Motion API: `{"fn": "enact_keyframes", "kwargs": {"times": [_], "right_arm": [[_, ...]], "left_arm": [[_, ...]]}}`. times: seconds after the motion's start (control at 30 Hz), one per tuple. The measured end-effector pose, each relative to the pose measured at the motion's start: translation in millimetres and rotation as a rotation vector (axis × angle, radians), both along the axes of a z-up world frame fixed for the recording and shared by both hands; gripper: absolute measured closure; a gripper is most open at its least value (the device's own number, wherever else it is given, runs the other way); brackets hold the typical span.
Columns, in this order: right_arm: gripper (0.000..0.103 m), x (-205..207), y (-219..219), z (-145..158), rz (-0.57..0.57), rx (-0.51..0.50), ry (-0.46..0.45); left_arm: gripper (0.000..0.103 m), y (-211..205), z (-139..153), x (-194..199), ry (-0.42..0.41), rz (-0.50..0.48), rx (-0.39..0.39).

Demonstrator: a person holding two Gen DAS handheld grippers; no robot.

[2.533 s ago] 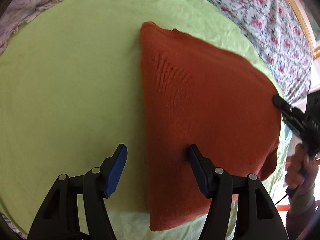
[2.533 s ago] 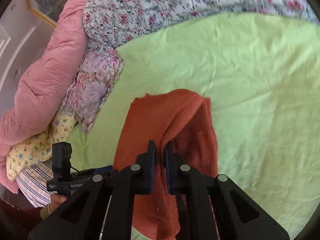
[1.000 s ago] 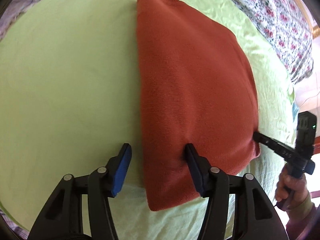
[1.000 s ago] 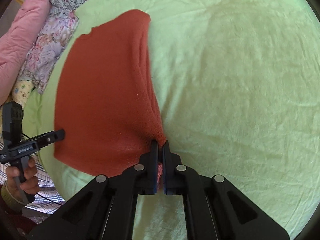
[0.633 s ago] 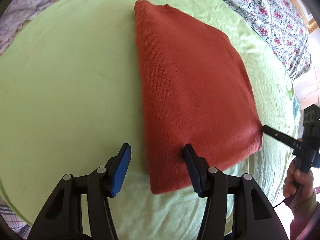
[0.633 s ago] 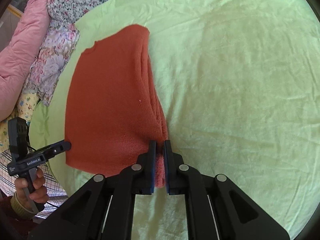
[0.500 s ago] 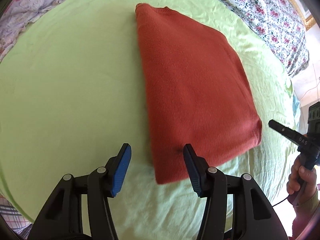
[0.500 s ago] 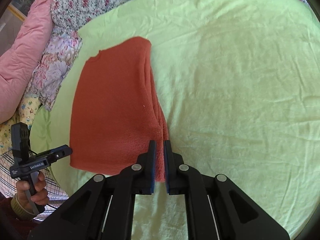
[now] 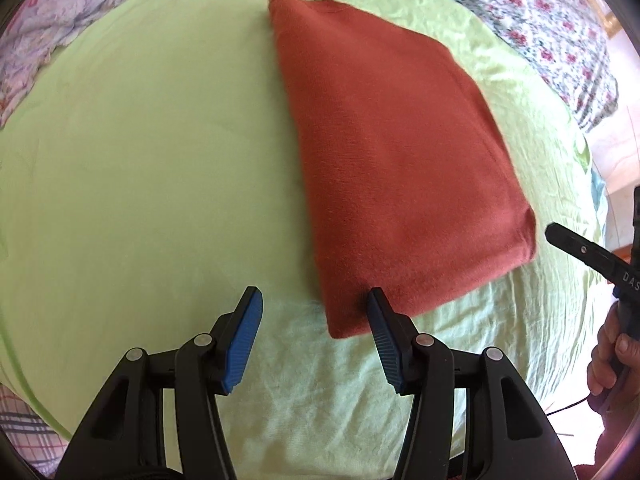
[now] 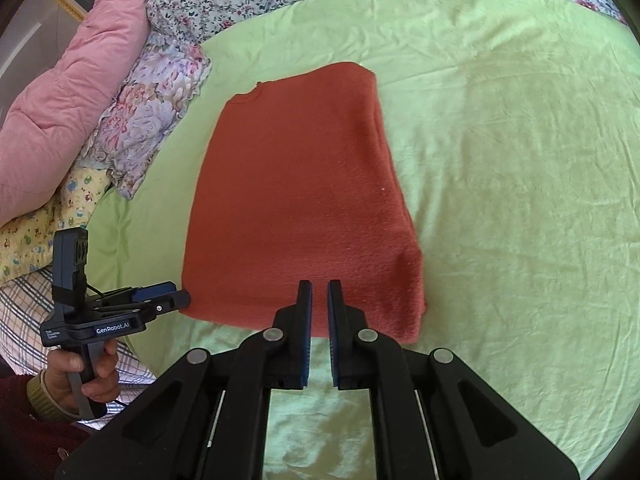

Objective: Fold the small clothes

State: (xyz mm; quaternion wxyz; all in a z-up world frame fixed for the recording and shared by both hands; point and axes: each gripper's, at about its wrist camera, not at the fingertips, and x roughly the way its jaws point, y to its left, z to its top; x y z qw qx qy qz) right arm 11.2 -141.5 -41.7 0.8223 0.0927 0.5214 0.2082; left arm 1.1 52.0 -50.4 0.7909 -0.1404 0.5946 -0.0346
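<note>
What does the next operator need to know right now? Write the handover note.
Left gripper: open, empty, at the near corner of the orange sweater.
Right gripper: jaws nearly closed with a narrow gap, nothing in it, just off the sweater's near edge.
Sweater: lies folded flat in a compact shape on the green sheet, neckline at the far end.
Done: folds are laid down.
Left: possibly one more fold across to make it smaller, or set it aside.

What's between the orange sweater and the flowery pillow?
Only bare green sheet separates the orange sweater from the flowery pillow; the right wrist view shows it.
</note>
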Motion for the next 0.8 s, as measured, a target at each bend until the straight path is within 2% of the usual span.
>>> {"fn": "enact_keyframes", "kwargs": {"times": [0.17,0.3,0.53,0.67,0.73,0.8], "right_arm": [[0.094,-14,10,6,-0.001,-0.003,-0.015],[0.076,-28,16,7,-0.022,-0.012,-0.02],[0.074,-47,24,9,-0.086,-0.01,-0.03],[0.07,-35,24,10,-0.119,-0.025,-0.041],[0.061,-21,22,12,-0.125,-0.027,-0.058],[0.058,-2,16,10,-0.143,-0.036,-0.07]], "left_arm": [[0.048,-1,13,-10,-0.04,-0.035,0.016],[0.047,3,18,-19,-0.064,-0.055,0.025],[0.047,13,25,-26,-0.109,-0.086,0.001],[0.047,12,20,-12,-0.092,-0.072,-0.022],[0.046,14,17,1,-0.081,-0.048,-0.042],[0.046,17,13,13,-0.065,-0.017,-0.067]]}}
